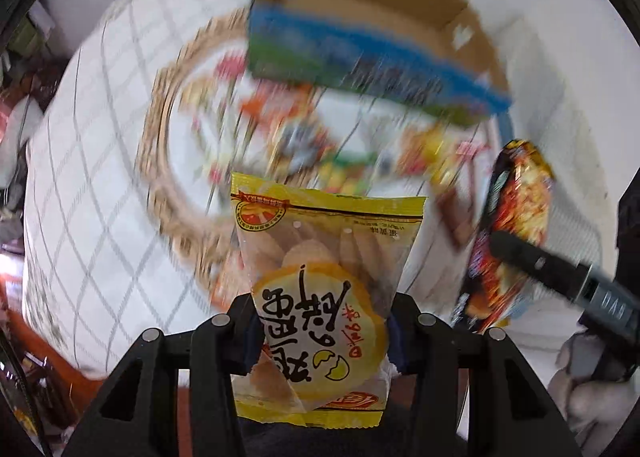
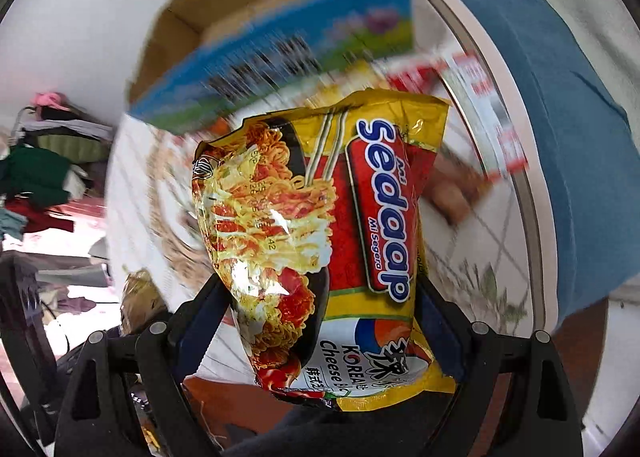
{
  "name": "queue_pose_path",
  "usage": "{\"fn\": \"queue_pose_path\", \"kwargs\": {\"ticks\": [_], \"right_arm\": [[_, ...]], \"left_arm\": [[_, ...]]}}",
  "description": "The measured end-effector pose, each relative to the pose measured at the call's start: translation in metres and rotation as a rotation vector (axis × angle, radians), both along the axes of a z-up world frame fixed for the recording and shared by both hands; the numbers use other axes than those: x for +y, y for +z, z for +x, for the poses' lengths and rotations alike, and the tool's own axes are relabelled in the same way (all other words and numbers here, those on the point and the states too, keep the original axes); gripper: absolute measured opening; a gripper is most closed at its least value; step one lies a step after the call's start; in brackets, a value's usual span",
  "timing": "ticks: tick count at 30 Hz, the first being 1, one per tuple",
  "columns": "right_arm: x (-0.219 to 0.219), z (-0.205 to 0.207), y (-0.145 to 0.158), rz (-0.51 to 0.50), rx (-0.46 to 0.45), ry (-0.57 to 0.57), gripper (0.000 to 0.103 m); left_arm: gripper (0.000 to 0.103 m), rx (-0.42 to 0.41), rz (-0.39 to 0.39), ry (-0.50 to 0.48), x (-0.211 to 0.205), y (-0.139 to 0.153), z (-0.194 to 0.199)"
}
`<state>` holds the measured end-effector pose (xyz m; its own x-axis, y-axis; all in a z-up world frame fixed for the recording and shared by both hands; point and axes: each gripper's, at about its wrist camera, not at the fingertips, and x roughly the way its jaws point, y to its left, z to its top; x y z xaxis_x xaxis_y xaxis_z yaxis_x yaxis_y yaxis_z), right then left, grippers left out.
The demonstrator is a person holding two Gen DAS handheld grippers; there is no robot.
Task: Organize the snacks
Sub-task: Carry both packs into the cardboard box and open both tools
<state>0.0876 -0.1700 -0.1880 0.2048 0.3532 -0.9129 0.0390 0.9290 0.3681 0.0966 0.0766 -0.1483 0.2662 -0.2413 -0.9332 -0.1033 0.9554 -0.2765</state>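
My left gripper [image 1: 322,331] is shut on a yellow packet of round egg crackers [image 1: 324,289], held above the table. My right gripper [image 2: 320,321] is shut on a yellow and red Sedaap noodle packet [image 2: 320,241]; that packet also shows at the right of the left wrist view [image 1: 514,225] with a right finger [image 1: 560,269] across it. An open cardboard box with a blue and green printed side [image 1: 360,53] stands beyond both packets and also shows in the right wrist view [image 2: 272,53]. Several blurred snack packets [image 1: 288,133] lie in front of it.
A round woven mat [image 1: 160,161] lies under the snacks on a white checked tablecloth [image 1: 88,185]. A red and white packet [image 2: 492,117] lies near the table's right rim. A person in blue clothing [image 2: 540,97] is at the right. Clothes are piled at the left [image 2: 36,177].
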Motion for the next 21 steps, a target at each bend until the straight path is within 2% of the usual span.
{"fn": "queue_pose_path", "kwargs": {"ticks": [3,6,10,14,18,21], "right_arm": [[0.001,0.026,0.033,0.05,-0.042,0.023,0.092],[0.001,0.063,0.06,0.088,-0.06,0.049,0.092],[0.001,0.126,0.088,0.084,-0.087,0.075,0.092],[0.009,0.205,0.088,0.05,-0.087,0.079,0.092],[0.017,0.28,0.065,0.027,-0.028,0.079,0.092],[0.024,0.321,0.041,0.002,0.004,0.083,0.092]], "left_arm": [[0.045,-0.049,0.003,0.004,-0.015,0.032,0.044],[0.045,-0.092,0.009,0.014,-0.027,0.048,0.101],[0.045,-0.107,0.038,0.028,-0.035,0.051,0.179],[0.045,-0.071,0.042,0.046,-0.033,0.033,0.255],[0.045,-0.008,0.031,0.057,-0.03,0.005,0.309],[0.045,0.023,0.03,0.061,-0.031,-0.007,0.332]]}}
